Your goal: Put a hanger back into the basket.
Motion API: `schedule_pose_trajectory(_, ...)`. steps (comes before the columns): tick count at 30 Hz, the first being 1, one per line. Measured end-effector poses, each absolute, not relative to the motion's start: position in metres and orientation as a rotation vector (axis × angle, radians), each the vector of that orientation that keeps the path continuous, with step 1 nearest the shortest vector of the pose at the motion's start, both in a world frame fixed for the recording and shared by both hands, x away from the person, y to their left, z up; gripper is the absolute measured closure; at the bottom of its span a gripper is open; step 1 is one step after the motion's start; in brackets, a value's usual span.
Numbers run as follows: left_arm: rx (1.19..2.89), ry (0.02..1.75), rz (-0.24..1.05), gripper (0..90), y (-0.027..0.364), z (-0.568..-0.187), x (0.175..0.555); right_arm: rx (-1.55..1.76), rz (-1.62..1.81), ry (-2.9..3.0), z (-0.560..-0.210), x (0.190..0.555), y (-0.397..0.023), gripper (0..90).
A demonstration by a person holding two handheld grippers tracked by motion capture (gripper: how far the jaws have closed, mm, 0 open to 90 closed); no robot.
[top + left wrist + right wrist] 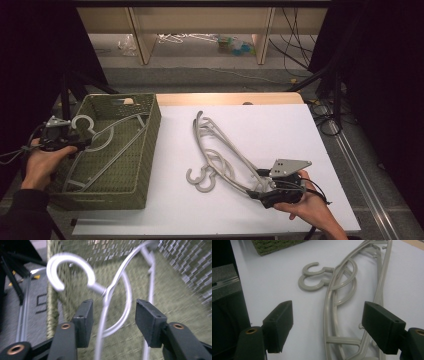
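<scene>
On the grey hangers (342,285), no writing can be read.

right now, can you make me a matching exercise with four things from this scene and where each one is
Things:
1. hanger with the white hook
2. stacked grey hangers
3. left hand-held gripper
4. right hand-held gripper

Places:
A. at the near end of the hangers on the sheet
B. lying in the green basket
C. at the basket's left rim, jaws open either side of a hanger
D. lying on the white sheet

Pairs: 1-B, 2-D, 3-C, 4-A
</scene>
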State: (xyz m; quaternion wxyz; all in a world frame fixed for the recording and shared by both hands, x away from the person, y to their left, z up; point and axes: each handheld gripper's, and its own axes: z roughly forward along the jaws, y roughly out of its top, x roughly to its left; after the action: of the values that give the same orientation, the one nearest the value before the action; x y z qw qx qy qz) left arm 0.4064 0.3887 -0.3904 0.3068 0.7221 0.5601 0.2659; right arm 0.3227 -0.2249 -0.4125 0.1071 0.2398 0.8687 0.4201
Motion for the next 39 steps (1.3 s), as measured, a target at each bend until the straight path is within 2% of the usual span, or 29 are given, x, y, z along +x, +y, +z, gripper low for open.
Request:
schedule_pose_trajectory(6,1.84,1.392,0.726,35.0,0.368,-0.376,0.385,0.724,1.242,2.539,-0.414,0.324,-0.224,26.0)
schedule_pose_trajectory(12,1.724,1.277,0.662,28.7,0.335,-0.372,0.359,0.743,1.244,2.514,-0.416,0.325,-0.225,25.4)
schedule_pose_trajectory(19,1.731,1.102,0.622,23.3,0.287,-0.367,0.328,0.745,1.255,2.497,-0.418,0.325,-0.222,24.8)
schedule_pose_trajectory(20,1.738,1.084,0.619,19.6,0.28,-0.366,0.325,0.739,1.257,2.502,-0.419,0.325,-0.221,24.6)
schedule_pose_trajectory(30,1.746,0.922,0.527,18.0,0.223,-0.379,0.296,0.758,1.256,2.51,-0.423,0.324,-0.22,23.6)
schedule_pose_trajectory(36,1.678,0.927,0.476,17.5,0.204,-0.396,0.278,0.76,1.251,2.509,-0.424,0.323,-0.218,23.1)
schedule_pose_trajectory(39,1.734,0.861,0.503,17.4,0.195,-0.406,0.268,0.761,1.255,2.52,-0.425,0.324,-0.217,23.0)
